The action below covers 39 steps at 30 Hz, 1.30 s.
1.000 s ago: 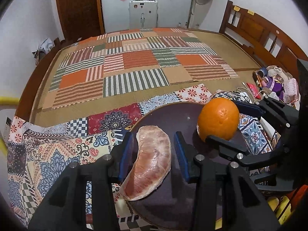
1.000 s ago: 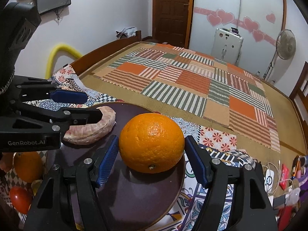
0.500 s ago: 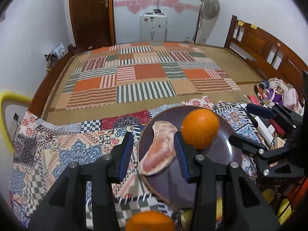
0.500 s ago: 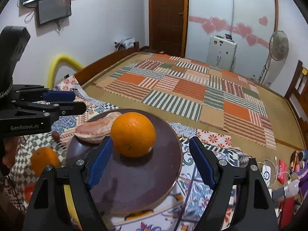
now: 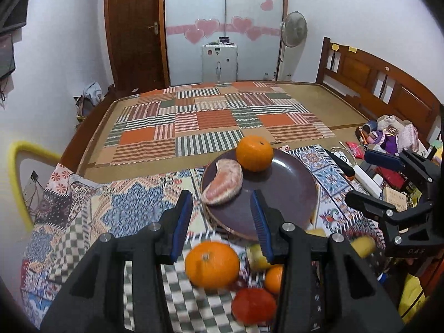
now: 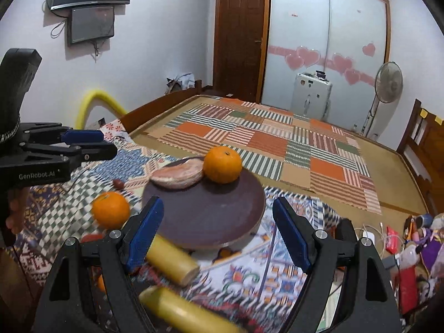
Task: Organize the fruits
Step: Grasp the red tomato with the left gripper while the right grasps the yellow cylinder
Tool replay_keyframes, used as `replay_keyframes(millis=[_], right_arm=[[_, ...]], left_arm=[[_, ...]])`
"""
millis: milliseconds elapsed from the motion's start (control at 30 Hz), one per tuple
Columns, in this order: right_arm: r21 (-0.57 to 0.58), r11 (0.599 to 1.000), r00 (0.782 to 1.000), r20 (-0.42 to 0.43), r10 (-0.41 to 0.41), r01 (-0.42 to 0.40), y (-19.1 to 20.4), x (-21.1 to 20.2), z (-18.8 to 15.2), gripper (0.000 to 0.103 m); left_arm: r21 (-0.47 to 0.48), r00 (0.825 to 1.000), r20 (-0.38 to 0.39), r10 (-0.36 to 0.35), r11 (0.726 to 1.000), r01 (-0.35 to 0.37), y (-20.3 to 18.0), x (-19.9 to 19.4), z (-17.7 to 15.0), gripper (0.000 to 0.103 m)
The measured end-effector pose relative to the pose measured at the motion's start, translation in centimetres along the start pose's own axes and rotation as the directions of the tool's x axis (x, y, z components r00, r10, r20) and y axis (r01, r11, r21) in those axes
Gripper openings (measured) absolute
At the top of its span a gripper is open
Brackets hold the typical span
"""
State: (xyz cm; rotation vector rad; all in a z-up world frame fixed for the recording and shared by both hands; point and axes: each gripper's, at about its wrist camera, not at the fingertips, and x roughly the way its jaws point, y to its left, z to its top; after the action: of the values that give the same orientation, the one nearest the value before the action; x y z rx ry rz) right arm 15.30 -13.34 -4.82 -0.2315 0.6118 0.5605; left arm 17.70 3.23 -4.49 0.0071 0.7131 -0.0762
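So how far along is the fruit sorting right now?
Done: an orange and a peeled citrus segment sit on the brown plate. In hand: nothing; the left tool and right tool are open. Left: another orange, a red fruit and yellow pieces on the cloth.

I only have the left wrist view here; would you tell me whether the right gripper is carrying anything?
Observer: No. The right gripper is open and holds nothing; its jaws have just been opening.
Operator: Thanks. Is there anything small on the cloth left of the plate?
Observer: Yes, a small dark red fruit lies on the cloth beside the plate.
Operator: And what is low on my right?
Observer: Two yellow banana-like pieces lie just below the plate's near rim.
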Motion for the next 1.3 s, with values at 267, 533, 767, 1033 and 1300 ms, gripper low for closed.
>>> replay_keyframes(millis=[267, 533, 767, 1033, 1300], right_arm=[[-0.007, 1.000, 1.000, -0.027, 0.002, -0.002, 1.2, -1.5, -3.3, 0.079], [-0.004, 1.000, 0.995, -0.100, 0.004, -0.005, 1.2, -1.0, -6.9, 0.079], [-0.044, 0.999, 0.987, -0.161, 0.006, -0.014, 1.4, 0.5, -8.8, 0.079], [-0.068, 0.998, 0.986, -0.167, -0.012, 0.000, 1.6, 2.1, -9.2, 0.084], [-0.121, 0.992, 0.980, -0.189, -0.062, 0.039, 2.3, 2.3, -9.4, 0.081]], left_arm=[[0.002, 1.000, 0.004, -0.009, 1.000, 0.009, -0.2, -3.0, -3.9, 0.046], [-0.037, 1.000, -0.023, 0.001, 0.999, -0.002, 0.2, -2.7, -7.9, 0.056], [-0.083, 0.998, -0.054, -0.017, 0.996, 0.013, 0.2, -1.6, -10.6, 0.056], [-0.011, 0.998, -0.068, -0.009, 1.000, 0.008, -1.5, -0.8, -11.6, 0.062], [-0.024, 0.994, -0.095, -0.049, 0.999, 0.047, -2.2, 0.9, -12.0, 0.063]])
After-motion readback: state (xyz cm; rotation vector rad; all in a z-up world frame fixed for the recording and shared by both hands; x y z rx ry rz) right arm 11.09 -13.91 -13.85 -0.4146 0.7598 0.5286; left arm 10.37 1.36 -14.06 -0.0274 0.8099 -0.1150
